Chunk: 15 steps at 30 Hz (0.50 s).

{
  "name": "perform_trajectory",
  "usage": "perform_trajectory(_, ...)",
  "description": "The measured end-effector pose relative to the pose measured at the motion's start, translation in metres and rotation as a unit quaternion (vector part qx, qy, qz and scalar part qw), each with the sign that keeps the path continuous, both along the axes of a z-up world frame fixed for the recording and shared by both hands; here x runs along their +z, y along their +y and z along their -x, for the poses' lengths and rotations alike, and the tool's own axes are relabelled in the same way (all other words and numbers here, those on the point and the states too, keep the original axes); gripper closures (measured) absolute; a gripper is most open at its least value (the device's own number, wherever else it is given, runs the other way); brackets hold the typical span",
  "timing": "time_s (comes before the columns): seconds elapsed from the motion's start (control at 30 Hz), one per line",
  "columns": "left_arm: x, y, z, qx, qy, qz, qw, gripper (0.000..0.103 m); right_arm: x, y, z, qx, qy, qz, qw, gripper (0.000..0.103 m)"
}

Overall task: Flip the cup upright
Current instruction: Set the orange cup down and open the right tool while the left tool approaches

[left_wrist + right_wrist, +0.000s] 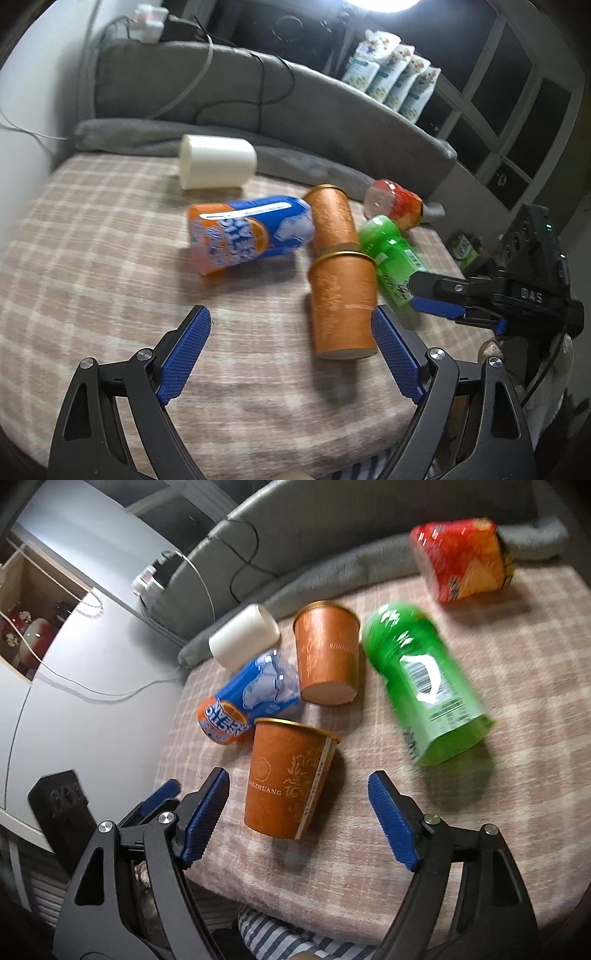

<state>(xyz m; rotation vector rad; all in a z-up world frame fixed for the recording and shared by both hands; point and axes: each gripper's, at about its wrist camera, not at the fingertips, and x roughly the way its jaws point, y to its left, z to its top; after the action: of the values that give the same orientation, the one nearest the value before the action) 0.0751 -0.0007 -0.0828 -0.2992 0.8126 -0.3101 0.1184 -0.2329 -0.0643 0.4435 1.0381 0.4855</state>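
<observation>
Two orange paper cups lie on their sides on a checked blanket. The near cup has its base toward me in the left wrist view. The far cup lies behind it. A white cup also lies on its side at the back. My left gripper is open and empty, with its right finger beside the near cup's base. My right gripper is open and empty, straddling the near cup from the front; it also shows in the left wrist view.
A blue-orange bottle, a green bottle and a red bottle lie among the cups. A grey cushion with cables runs along the back. The blanket's edge drops off at front and right.
</observation>
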Motion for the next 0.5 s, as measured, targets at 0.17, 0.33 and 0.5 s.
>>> perform_trajectory(0.17, -0.004, -0.012, -0.019, -0.049, 0.036, 0.020, 0.9980, 0.018, 0.024, -0.028, 0.020, -0.036, -0.048, 0.004, 0.998, 0.023)
perform_trajectory(0.33, -0.009, -0.030, -0.040, -0.106, 0.072, 0.018, 0.9915, 0.019, 0.041, -0.060, 0.041, -0.080, -0.087, 0.019, 0.993, 0.023)
perform_trajectory(0.5, -0.012, -0.040, -0.060, -0.122, 0.104, 0.014, 0.9869, 0.020, 0.042, -0.093, 0.064, -0.125, -0.101, 0.036, 0.986, 0.023)
